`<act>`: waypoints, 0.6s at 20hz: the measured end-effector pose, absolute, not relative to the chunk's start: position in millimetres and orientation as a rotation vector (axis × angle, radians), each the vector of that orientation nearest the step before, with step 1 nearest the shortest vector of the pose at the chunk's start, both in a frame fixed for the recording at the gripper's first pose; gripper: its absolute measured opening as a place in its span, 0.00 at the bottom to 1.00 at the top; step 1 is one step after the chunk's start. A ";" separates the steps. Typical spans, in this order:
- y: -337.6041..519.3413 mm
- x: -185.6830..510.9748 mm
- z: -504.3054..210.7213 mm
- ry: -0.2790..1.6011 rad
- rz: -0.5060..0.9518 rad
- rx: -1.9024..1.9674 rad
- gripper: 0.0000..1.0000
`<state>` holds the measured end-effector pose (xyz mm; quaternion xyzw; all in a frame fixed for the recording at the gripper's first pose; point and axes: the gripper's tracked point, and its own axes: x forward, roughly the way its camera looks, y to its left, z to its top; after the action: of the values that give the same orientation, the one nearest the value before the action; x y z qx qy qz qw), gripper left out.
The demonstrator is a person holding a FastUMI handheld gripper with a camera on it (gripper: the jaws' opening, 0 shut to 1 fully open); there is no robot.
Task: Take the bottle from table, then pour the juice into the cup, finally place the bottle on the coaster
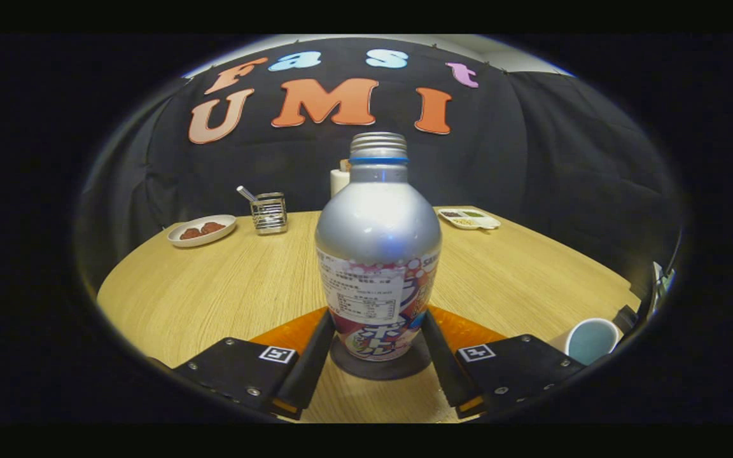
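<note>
I am seeing my gripper clamping the bottle, both fingers pressing its lower sides, the bottle standing upright on the dark coaster. Right of the bottle, the cup is sitting on the table; beyond it, a plate is resting.

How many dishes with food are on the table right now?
2. A round plate sits far beyond the fingers beside the metal holder; a divided tray lies on the other side, past the bottle that the gripper clamps. The bottle may hide more.
</note>
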<state>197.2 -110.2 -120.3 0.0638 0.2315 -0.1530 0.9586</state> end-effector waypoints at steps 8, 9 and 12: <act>-102.8 180.9 -105.5 0.406 -0.293 0.196 0.92; -102.5 175.1 -99.5 0.383 -0.290 0.199 0.95; -98.5 150.7 -79.4 0.316 -0.292 0.191 0.97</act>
<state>150.7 -98.5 -79.4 0.0947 0.1565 -0.1445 0.9725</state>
